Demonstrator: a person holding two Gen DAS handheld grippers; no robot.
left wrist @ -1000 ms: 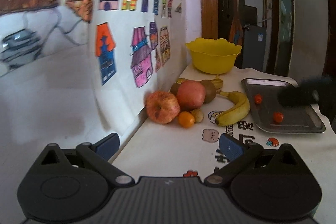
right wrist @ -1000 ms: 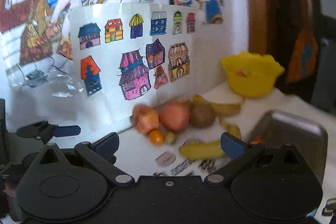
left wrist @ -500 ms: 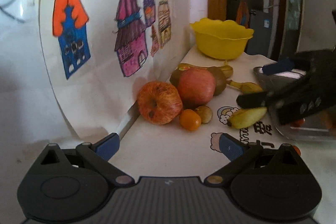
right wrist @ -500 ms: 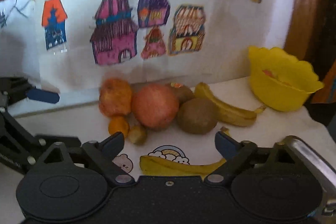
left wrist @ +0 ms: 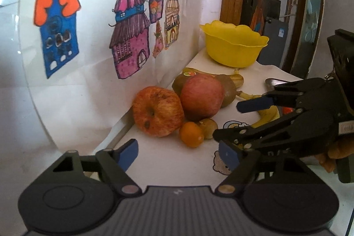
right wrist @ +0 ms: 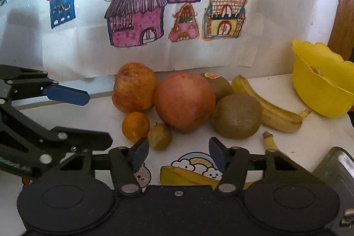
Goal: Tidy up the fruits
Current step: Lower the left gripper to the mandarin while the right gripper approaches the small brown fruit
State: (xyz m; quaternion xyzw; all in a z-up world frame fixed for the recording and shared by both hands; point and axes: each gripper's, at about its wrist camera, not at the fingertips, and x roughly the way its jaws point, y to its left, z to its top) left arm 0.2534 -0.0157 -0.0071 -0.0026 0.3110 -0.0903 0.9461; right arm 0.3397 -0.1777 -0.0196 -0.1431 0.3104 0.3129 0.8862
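Fruits (right wrist: 184,101) piled on tabletop (right wrist: 320,138) by wall, just ahead of both grippers. Right gripper (right wrist: 178,153) nearer; fingers apart, just been closing, nothing btwn. Left gripper (left wrist: 179,153) likewise.

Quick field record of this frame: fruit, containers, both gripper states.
fruit pile: two apples, tangerine, kiwis, bananas, by the wall
bowl: yellow bowl, right of pile
tray: metal tray, only a corner shows
left gripper: open, jaws just closing, nothing between
right gripper: open, jaws just closing, nothing between, aimed at pile
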